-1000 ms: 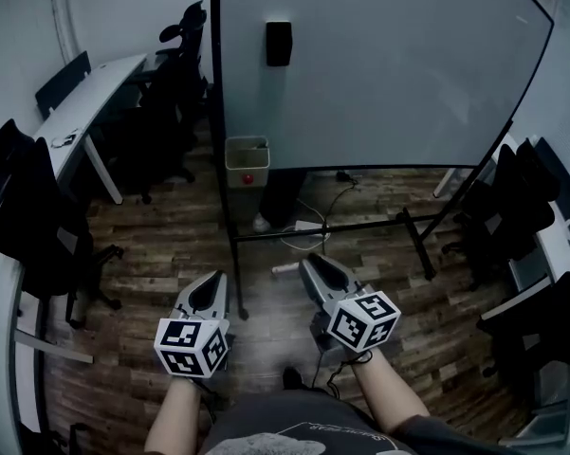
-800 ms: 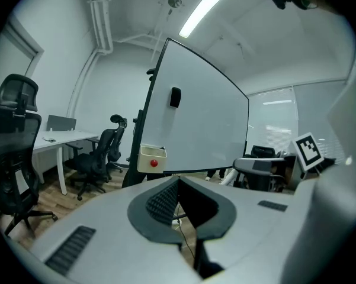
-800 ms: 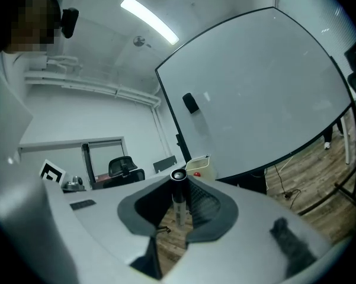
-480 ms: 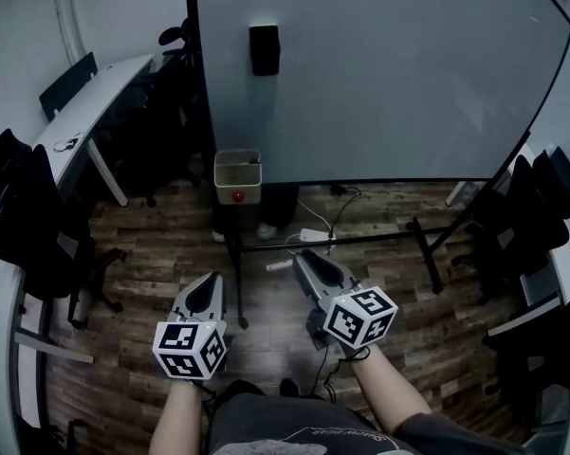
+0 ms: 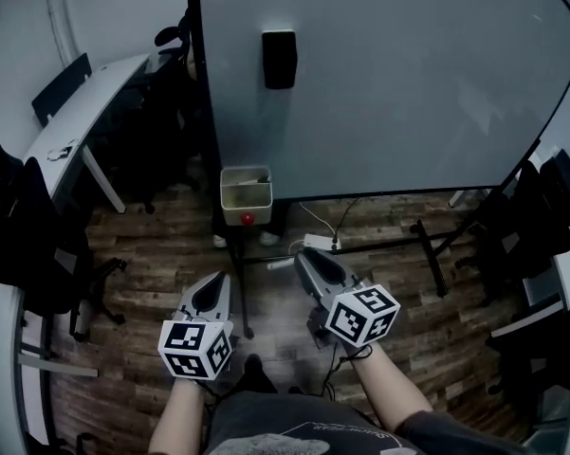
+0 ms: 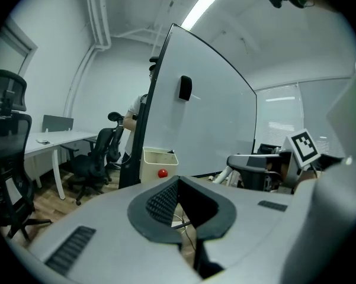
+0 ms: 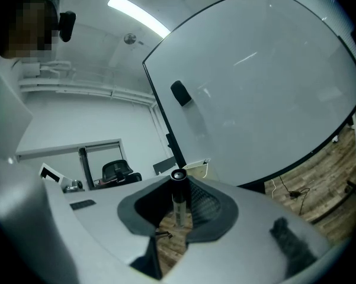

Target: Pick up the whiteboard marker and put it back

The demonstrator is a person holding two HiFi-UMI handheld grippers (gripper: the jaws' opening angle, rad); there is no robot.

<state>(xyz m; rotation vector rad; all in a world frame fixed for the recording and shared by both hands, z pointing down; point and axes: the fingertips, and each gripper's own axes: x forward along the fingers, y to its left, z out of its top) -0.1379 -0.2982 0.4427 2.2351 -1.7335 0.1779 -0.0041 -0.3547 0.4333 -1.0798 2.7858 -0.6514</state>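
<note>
Rubber pads of the right gripper [image 7: 179,187] are clamping the whiteboard marker [image 7: 178,203] right at the tips; the left gripper [image 6: 176,182] is hanging closed and empty. Held so shallowly, the marker is risking a twist or slip if it clips the whiteboard [image 5: 408,93] frame. It is lying crosswise to the jaws, pale barrel pointing toward the left gripper.

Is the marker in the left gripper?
No, the whiteboard marker sits clamped in the jaws of the right gripper; the left gripper is empty.
</note>
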